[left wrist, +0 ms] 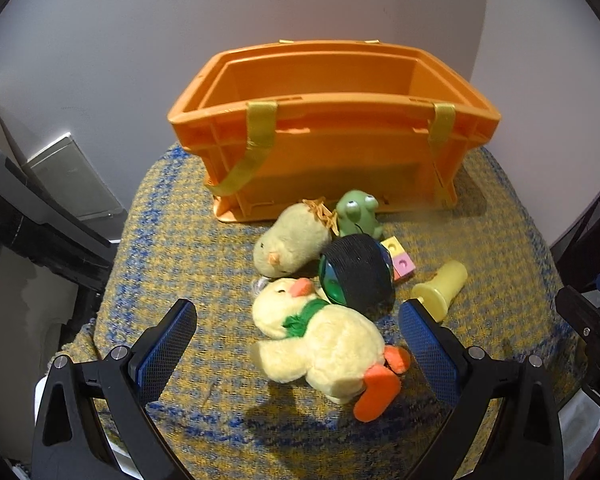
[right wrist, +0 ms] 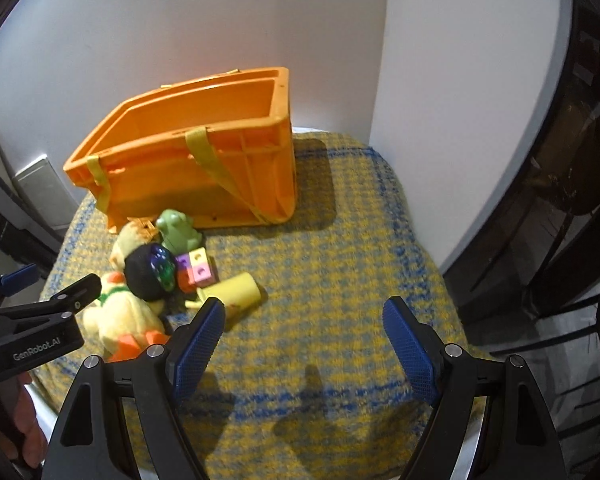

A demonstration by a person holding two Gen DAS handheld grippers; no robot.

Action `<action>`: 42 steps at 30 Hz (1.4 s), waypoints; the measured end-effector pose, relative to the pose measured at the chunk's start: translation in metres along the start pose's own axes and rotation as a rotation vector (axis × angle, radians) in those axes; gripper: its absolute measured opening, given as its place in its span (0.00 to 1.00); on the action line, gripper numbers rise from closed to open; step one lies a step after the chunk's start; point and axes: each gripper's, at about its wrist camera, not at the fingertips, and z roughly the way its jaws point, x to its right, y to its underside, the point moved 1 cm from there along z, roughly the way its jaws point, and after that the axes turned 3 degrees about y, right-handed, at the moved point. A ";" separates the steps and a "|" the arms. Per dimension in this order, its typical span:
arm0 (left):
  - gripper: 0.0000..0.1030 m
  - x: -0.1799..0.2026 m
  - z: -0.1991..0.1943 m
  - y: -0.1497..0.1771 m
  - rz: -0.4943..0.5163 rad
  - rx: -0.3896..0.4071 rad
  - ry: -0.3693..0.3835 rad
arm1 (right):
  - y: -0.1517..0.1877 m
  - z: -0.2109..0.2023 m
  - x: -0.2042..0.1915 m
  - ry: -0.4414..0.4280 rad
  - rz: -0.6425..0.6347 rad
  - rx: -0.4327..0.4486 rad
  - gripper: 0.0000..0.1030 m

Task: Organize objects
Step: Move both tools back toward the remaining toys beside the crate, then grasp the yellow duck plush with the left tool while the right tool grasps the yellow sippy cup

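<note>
An empty orange crate (left wrist: 332, 136) with yellow straps stands at the back of the table; it also shows in the right wrist view (right wrist: 188, 160). In front of it lie a yellow plush duck (left wrist: 328, 344), a plush chick (left wrist: 292, 246), a green frog (left wrist: 356, 212), a black and green wheel (left wrist: 358, 276), coloured cubes (left wrist: 400, 262) and a yellow cup (left wrist: 442, 286). My left gripper (left wrist: 296, 320) is open, its fingers on either side of the duck, just above it. My right gripper (right wrist: 304, 320) is open and empty over the bare cloth, right of the cup (right wrist: 236, 294).
A yellow and blue knitted cloth (right wrist: 340, 248) covers the small round table. White walls stand behind. A grey panel (left wrist: 72, 176) leans at the left. Dark furniture (right wrist: 560, 200) stands at the right. The left gripper's body (right wrist: 40, 320) shows in the right wrist view.
</note>
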 end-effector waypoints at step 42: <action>0.62 -0.036 0.043 0.032 -0.090 -0.109 0.003 | 0.005 0.040 -0.039 -0.058 -0.058 -0.079 0.79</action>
